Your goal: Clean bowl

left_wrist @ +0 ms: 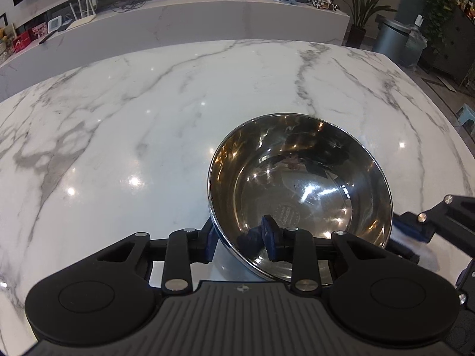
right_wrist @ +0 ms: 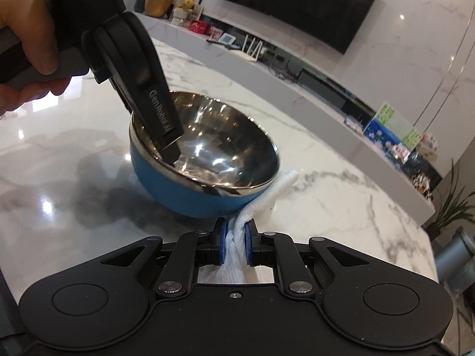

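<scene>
Bowl sits tilted on the tabletop, left gripper with jaws astride its near rim, one in, one out, apparently clamping to steady it, while right gripper beside the bowl pinches a white cloth, ready to wipe.

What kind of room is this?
Probably a living room in a home. A big flat television hangs on the wall above a long low shelf with pictures and a router, potted plants stand nearby, and the bowl sits on a marble table.
</scene>
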The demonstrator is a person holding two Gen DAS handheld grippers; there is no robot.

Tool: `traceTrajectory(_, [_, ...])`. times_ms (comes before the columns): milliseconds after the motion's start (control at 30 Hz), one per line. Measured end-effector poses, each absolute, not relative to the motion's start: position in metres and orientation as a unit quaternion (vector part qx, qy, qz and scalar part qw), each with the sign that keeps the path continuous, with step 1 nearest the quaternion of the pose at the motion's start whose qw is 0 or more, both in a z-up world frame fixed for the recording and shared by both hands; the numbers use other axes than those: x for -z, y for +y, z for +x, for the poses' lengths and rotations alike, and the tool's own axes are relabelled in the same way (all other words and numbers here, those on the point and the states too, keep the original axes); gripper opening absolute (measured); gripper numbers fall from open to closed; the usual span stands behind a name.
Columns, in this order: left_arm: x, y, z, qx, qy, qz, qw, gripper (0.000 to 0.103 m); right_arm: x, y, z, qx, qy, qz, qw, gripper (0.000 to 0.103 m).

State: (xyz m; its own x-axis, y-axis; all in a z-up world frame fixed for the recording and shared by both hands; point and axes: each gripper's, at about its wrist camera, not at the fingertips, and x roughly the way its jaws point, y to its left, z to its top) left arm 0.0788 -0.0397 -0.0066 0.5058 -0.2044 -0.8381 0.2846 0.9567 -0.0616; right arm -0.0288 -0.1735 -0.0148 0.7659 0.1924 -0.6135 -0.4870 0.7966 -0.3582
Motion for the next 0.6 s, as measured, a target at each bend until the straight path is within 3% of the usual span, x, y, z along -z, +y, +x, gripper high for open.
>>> traceTrajectory(167, [0.006,-0.036,0.078,0.136,0.476,0.032,0.868,0.03,0.015,-0.173,-0.026,-0.186,0.295,-0.247,0.904,0.011])
traceTrajectory(300, [0.006,-0.031,0.077,0.131,0.49,-0.001,0.862,0.047,0.015,-0.174,-0.024,-0.185,0.297,-0.238,0.906,0.011])
traceTrajectory(600, [0.009,-0.03,0.076,0.125,0.507,-0.018,0.853,0.048,0.013,-0.169,-0.027,-0.206,0.298,-0.236,0.902,0.011])
